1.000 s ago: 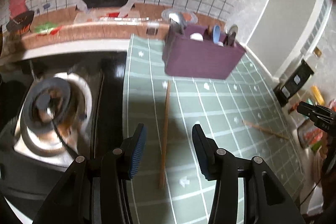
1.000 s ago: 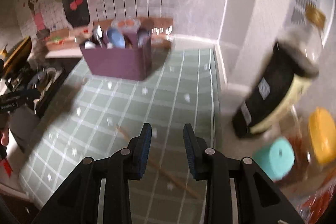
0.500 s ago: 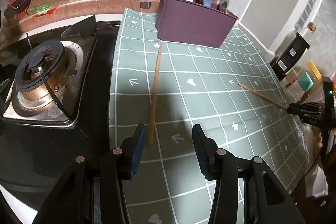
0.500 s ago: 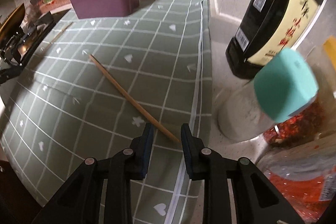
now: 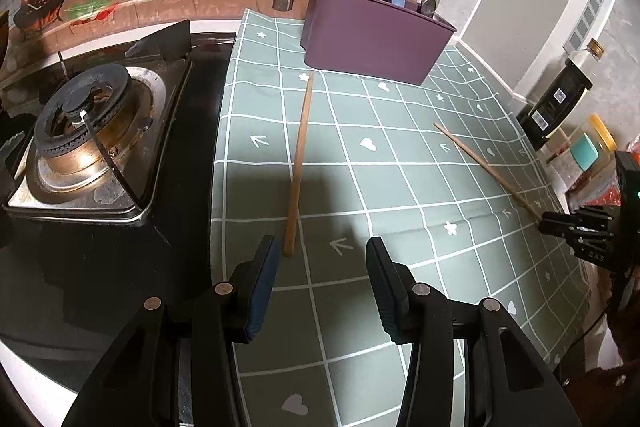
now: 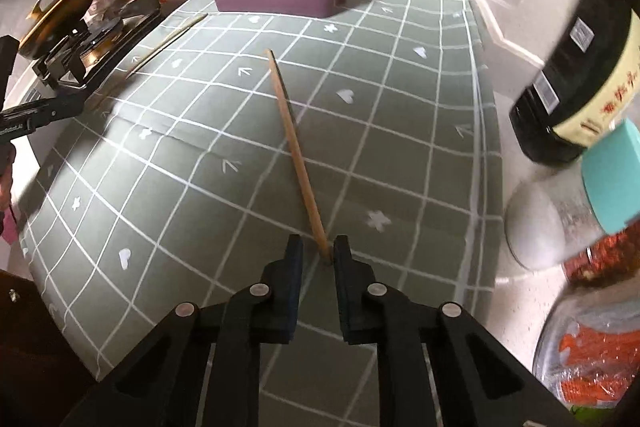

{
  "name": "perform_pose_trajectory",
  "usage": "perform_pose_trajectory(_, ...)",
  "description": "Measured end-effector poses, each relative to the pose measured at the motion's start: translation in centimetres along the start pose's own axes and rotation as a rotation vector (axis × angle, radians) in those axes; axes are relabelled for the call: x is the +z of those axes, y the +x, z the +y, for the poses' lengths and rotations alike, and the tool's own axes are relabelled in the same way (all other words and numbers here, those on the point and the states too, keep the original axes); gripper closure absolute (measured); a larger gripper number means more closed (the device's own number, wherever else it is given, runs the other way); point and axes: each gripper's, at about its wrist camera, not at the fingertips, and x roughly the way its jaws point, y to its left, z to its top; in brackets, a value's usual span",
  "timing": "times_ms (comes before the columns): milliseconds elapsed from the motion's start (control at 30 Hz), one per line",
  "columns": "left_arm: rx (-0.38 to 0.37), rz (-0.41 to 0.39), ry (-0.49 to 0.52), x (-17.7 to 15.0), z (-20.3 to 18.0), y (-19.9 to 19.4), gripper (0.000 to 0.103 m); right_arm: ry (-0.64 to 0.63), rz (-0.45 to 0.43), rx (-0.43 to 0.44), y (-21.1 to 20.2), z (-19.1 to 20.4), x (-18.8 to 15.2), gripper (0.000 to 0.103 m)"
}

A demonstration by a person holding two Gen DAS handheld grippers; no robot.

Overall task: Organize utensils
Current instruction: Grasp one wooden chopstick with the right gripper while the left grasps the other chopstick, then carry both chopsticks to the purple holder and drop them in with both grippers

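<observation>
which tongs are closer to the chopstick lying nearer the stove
Left. The left tongs hover open just behind the near end of that chopstick. The right tongs sit across the mat, straddling the other chopstick.

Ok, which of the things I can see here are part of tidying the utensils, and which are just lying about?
For the job:
- chopstick near the stove
- chopstick by the right gripper
- purple utensil bin
- left gripper, right gripper

Just lying about:
- gas stove
- dark sauce bottle
- teal-lidded jar
- checked green mat
</observation>
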Motion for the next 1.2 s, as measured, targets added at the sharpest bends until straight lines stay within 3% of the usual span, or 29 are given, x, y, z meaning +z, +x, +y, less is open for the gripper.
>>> perform_pose_trajectory(233,0.021,-0.026,0.015,-0.9,-0.3,-0.8,0.057,-0.015,-0.023,-0.038,0.3,1.2,0.4,0.095)
perform_pose_trajectory(433,0.049,-0.050,0.011,-0.5,-0.5,-0.6,0.057,0.011,-0.150,-0.049,-2.9,2.2,1.9,0.098)
perform_pose_trajectory(633,0.092,-0.037,-0.017,0.2,-0.2,0.6,0.074,0.027,-0.227,0.002,-5.2,3.4,3.3,0.098)
perform_pose_trajectory(867,0.121,-0.030,-0.043,0.0,-0.2,1.2,0.076,0.071,-0.257,0.018,-6.2,3.4,3.4,0.098)
perform_pose_trajectory(1033,0.166,-0.027,-0.051,-0.3,-0.3,1.7,0.087,0.083,-0.277,0.007,-6.8,3.3,3.5,0.098)
perform_pose_trajectory(1200,0.186,-0.018,-0.063,-0.3,0.0,2.5,0.089,0.087,-0.281,0.007,-6.9,3.6,3.7,0.098)
